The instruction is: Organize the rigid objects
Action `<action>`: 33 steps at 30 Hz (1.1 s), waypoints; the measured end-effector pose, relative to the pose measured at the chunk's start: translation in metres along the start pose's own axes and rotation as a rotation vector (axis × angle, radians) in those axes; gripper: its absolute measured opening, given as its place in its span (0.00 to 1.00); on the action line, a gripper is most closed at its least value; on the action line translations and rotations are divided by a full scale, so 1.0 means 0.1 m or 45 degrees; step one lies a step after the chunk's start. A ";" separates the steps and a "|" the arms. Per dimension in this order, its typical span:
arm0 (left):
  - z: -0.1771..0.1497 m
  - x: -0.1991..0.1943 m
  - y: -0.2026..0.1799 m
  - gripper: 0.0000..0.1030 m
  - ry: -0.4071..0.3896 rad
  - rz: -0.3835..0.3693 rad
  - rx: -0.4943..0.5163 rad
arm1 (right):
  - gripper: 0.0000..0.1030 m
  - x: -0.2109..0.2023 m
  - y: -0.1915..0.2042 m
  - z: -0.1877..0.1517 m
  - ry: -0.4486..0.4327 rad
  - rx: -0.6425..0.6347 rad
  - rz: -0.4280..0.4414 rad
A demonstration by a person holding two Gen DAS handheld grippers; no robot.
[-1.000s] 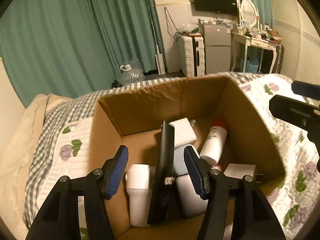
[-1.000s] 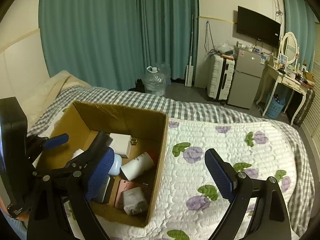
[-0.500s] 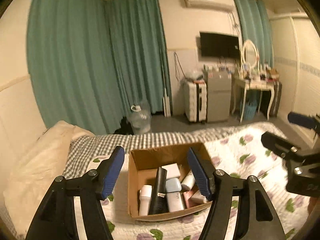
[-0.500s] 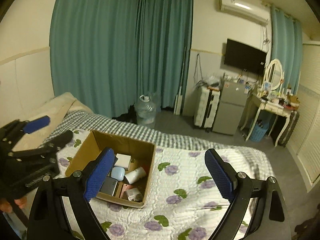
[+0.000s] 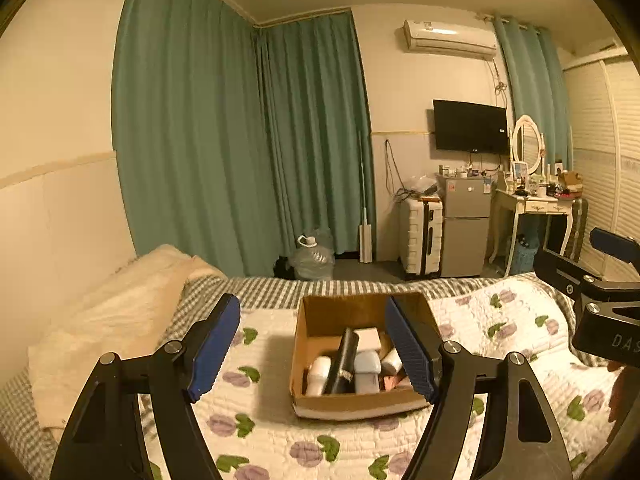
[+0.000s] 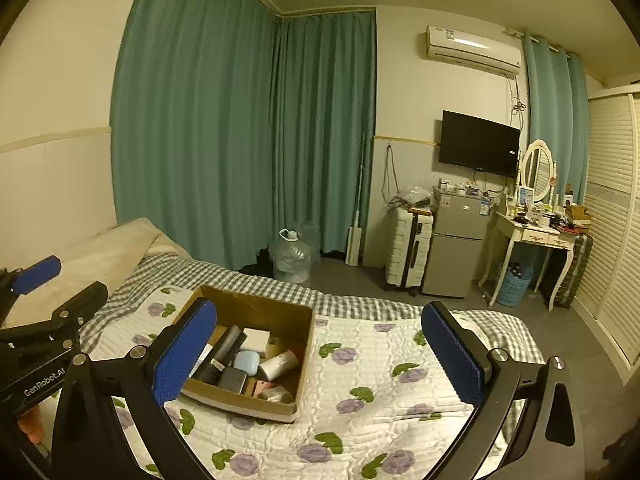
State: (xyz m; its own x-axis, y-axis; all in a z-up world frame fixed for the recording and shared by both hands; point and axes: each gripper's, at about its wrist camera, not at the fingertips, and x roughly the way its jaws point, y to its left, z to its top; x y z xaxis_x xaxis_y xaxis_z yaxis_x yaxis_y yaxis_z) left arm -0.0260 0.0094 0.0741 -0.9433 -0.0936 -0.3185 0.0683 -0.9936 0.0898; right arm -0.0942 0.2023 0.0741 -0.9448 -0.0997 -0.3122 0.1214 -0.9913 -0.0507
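A cardboard box (image 6: 256, 360) sits on the bed (image 6: 380, 392), with small items lying inside it. Behind the bed, a water jug (image 6: 290, 256) stands on the floor before the curtains (image 6: 240, 140). To its right stand a suitcase (image 6: 408, 252), a fridge (image 6: 456, 244) and a dressing table (image 6: 536, 236).

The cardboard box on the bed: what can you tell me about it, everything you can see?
The cardboard box is plain brown, open-topped, with no flaps showing. It sits flat on the floral quilt, near the checked blanket at the bed's far edge. Inside, packed close, are a tall black slab standing on end, a white block, a pale blue case, a white bottle lying on its side, a grey case and pinkish items. Neither set of tongs touches it.
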 end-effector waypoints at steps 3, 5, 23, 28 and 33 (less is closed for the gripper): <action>-0.19 0.08 0.02 0.75 0.020 0.021 -0.016 | 1.00 0.09 0.02 -0.20 -0.008 0.043 0.005; -0.33 0.19 0.05 0.75 0.042 0.031 -0.033 | 1.00 0.21 0.01 -0.33 0.013 0.079 0.018; -0.73 0.36 0.09 0.75 0.183 0.036 -0.027 | 1.00 0.60 0.08 -0.79 0.155 0.054 -0.043; -0.72 0.37 0.08 0.75 0.187 0.026 -0.028 | 1.00 0.60 0.09 -0.79 0.154 0.049 -0.050; -0.72 0.38 0.07 0.75 0.196 0.030 -0.020 | 1.00 0.59 0.09 -0.80 0.157 0.050 -0.051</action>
State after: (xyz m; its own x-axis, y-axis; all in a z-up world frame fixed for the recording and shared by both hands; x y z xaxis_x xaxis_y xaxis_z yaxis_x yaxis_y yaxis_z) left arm -0.0380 -0.0057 -0.0056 -0.8804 -0.1244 -0.4576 0.0963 -0.9918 0.0844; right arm -0.1247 0.1940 -0.0203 -0.9036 -0.0512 -0.4254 0.0702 -0.9971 -0.0292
